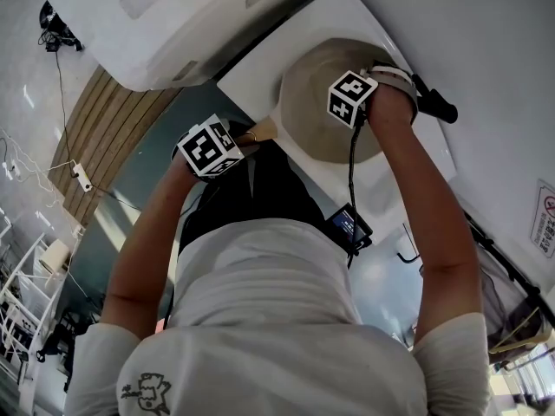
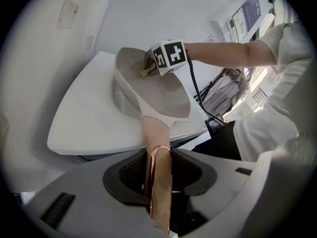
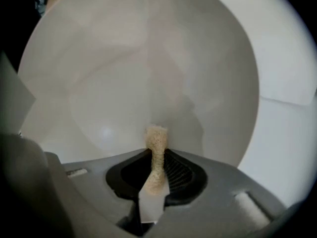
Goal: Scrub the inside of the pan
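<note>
A beige pan (image 1: 316,102) lies tilted on a white counter (image 1: 251,68). Its tan handle (image 2: 157,148), which ends in a copper loop, runs between the jaws of my left gripper (image 2: 159,175), and they are shut on it. My right gripper (image 3: 156,170) reaches into the bowl of the pan (image 3: 148,68) and is shut on a small tan sponge (image 3: 156,145). The sponge's tip stands just over the pan's inner wall. In the left gripper view the right gripper's marker cube (image 2: 167,56) sits over the pan (image 2: 148,90), with the sponge (image 2: 145,73) below it.
A large white rounded body (image 1: 165,24) stands behind the counter at the upper left. A white wall (image 1: 494,50) runs along the right. A black cable (image 1: 351,167) hangs from the right gripper to a small device (image 1: 349,228) at the person's waist.
</note>
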Tool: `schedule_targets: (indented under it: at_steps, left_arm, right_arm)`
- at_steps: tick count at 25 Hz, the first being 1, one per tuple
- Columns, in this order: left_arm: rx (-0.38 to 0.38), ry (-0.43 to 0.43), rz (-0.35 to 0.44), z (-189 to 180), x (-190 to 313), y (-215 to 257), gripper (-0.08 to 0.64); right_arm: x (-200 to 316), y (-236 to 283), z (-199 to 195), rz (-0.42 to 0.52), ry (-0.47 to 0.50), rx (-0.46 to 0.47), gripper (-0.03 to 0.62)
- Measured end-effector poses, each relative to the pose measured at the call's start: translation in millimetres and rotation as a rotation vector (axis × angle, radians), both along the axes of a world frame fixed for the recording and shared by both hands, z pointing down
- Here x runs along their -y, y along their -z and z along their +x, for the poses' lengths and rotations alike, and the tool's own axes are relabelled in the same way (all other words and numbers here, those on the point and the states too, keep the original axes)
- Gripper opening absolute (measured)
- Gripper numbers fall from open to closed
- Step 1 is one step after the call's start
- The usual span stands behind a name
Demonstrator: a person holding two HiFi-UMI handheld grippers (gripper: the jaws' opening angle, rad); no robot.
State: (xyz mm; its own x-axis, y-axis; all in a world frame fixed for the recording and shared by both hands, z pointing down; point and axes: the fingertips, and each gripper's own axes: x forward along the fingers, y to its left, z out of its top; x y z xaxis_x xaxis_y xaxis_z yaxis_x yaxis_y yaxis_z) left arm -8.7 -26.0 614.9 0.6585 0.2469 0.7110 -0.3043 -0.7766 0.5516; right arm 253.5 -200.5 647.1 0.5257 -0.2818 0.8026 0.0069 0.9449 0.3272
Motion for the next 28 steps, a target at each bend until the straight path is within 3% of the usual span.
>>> schedule_targets:
  at_steps: [7, 14, 19, 28]
  left_arm:
    - [0.005, 0.002, 0.005, -2.4, 3.6, -0.3, 0.15]
    - [-0.001, 0.015, -0.009, -5.3, 4.2, 0.7, 0.15]
    - [-0.005, 0.021, -0.017, -5.7, 3.6, 0.5, 0.15]
    - [-0.014, 0.02, -0.04, -6.0, 2.2, 0.4, 0.15]
  right_arm:
    - [19.7, -8.9, -57.7, 0.145, 0.071, 0.281, 0.072]
    - [6.9, -18.4, -110.4, 0.126, 0.047, 0.495, 0.069]
    - [-23.3, -24.3, -144.7, 0.028, 0.027, 0.628, 0.069]
    - [-98.0, -27.3, -166.9, -0.266, -0.066, 0.794, 0.069]
